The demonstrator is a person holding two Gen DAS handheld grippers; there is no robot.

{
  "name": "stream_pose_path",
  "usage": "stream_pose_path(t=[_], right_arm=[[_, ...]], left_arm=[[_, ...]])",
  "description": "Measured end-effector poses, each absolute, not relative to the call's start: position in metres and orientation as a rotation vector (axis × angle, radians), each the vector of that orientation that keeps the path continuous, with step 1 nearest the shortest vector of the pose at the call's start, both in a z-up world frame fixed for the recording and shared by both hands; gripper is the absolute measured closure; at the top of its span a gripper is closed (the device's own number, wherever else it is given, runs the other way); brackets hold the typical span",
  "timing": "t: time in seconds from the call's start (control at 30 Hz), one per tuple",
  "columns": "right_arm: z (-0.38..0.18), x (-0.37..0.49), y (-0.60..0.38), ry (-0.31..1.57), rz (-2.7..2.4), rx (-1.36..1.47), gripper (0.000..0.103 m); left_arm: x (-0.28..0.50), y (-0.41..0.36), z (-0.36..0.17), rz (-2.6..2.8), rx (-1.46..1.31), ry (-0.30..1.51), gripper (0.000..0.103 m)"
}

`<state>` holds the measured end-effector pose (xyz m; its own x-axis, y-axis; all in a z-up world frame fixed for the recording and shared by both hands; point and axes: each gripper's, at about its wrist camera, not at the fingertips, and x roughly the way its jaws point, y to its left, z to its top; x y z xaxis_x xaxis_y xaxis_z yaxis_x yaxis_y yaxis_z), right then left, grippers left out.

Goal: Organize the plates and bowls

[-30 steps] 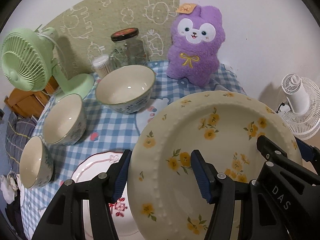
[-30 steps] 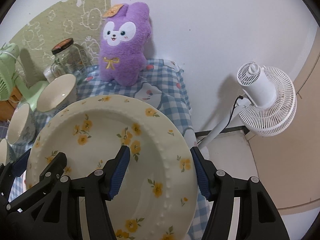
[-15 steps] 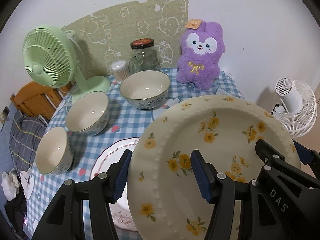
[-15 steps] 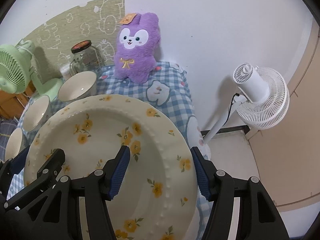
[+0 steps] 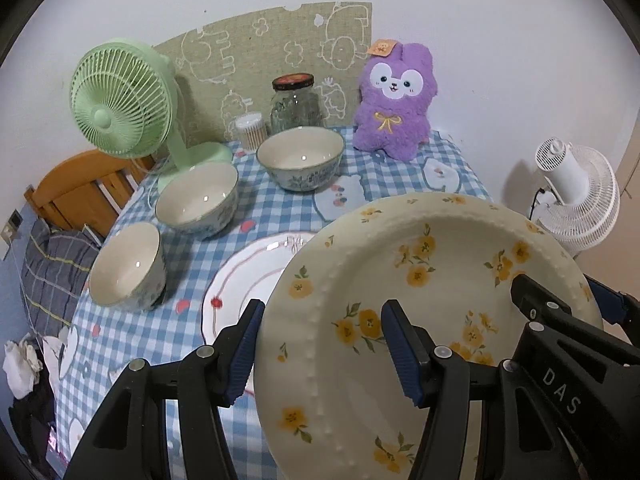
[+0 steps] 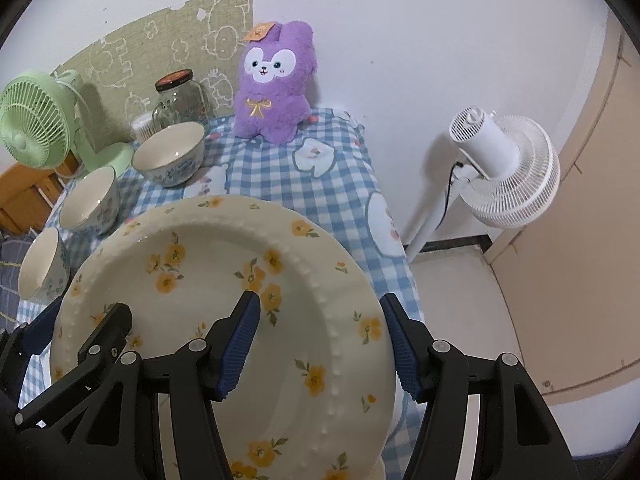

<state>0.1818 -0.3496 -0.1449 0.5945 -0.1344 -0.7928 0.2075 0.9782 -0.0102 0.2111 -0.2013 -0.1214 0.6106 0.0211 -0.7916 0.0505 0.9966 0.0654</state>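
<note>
Cream ceramic plate with yellow flowers and a beaded rim (image 5: 420,320) is held above the table covered in a blue-and-white checked cloth (image 5: 280,208), tilted with its face toward the cameras. It is gripped from both sides: the left gripper (image 5: 324,348) is clamped over its left rim, one blue pad behind the edge and one on the face, and the right gripper (image 6: 320,344) is clamped the same way over its right rim. Each gripper's black fingers can be seen at the far edge of the other's view.

Below the plate, a white plate with a red line and a scalloped edge (image 5: 240,284) lies flat on the cloth, partly hidden. Three cream bowls with blue patterned outsides are set in a row to the left: a small one (image 5: 126,268) nearest, a medium one (image 5: 198,202) behind it, and a large one (image 5: 301,160) furthest back. At the wall a green desk fan (image 5: 124,100), a glass jar with a dark lid (image 5: 296,104) and a purple plush rabbit (image 5: 394,104) are seen. A white floor fan (image 6: 504,164) stands beside the table.
</note>
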Motion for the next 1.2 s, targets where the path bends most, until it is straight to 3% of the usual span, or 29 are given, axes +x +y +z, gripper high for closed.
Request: stream_pose_path(t=[1.2], right_arm=[[-0.208, 0.098, -0.347, 1.071, -0.24, 0.096, 0.038]], left_arm=[[0.133, -0.197, -0.176, -0.095, 0.101, 1.042, 0.042]])
